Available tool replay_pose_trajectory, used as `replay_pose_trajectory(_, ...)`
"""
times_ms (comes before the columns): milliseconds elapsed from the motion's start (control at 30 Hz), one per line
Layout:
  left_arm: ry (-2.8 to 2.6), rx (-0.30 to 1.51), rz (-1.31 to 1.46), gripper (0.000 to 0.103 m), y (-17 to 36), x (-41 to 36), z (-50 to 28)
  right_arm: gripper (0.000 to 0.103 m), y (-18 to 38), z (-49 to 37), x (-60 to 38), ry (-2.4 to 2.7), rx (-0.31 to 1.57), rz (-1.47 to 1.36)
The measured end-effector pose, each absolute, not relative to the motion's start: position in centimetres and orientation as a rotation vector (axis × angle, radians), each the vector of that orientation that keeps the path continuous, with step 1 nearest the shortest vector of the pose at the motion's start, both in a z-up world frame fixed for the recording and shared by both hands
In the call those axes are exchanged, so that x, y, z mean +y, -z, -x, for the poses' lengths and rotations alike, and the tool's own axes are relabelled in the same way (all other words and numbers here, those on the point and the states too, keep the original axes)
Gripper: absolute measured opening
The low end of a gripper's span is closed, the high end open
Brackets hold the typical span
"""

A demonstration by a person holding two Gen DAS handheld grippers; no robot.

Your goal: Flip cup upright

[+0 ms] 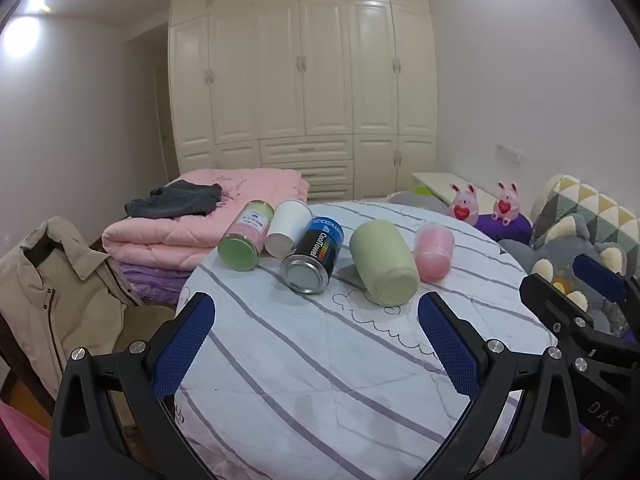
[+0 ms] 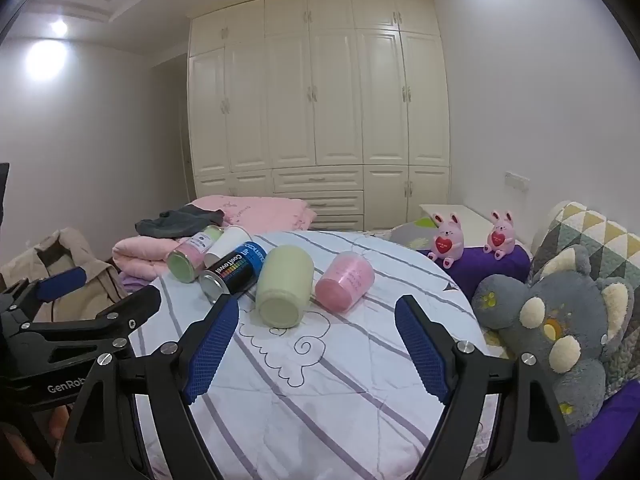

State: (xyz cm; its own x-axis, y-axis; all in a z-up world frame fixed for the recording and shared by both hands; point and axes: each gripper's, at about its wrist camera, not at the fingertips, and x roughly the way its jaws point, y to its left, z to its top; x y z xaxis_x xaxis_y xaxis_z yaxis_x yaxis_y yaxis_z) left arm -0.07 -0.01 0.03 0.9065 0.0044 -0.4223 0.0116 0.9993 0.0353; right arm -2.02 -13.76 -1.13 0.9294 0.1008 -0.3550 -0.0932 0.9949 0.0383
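Several containers lie on their sides in a row on a round table with a striped cloth (image 1: 304, 360) (image 2: 320, 380). From left: a green-capped pink jar (image 1: 244, 236) (image 2: 192, 256), a white paper cup (image 1: 288, 228) (image 2: 226, 245), a black and blue CoolTowel can (image 1: 316, 256) (image 2: 234, 272), a pale green cup (image 1: 384, 264) (image 2: 285, 288) and a pink cup (image 1: 434, 250) (image 2: 346, 286). My left gripper (image 1: 316, 320) is open and empty, short of the can and green cup. My right gripper (image 2: 316, 320) is open and empty, in front of the green and pink cups.
Folded pink quilts (image 1: 224, 204) and a beige jacket (image 1: 56, 292) lie to the left. Plush toys (image 2: 560, 328), two pink bunnies (image 2: 448, 244) and a patterned cushion (image 2: 592, 232) crowd the right. A cream wardrobe (image 1: 304, 80) fills the back wall.
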Motion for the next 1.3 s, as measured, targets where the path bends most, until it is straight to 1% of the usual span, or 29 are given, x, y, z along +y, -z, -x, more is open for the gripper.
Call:
replay_pose_trajectory(300, 0.006, 0.445, -0.045, 0.103, -0.01, -0.48, 0.34, 0.082, 1.54, 1.8, -13.72, -0.091, 0.395, 0.001)
replay_pose_trajectory(733, 0.015, 0.447, -0.036, 0.103, 0.69, -0.32, 0.29, 0.082, 1.51, 1.63, -13.63, -0.117, 0.392, -0.026)
replay_pose_trajectory(1300, 0.018, 0.451, -0.043, 0.103, 0.21, -0.33, 0.24, 0.082, 1.61, 1.39, -13.61, -0.114, 0.4, -0.019)
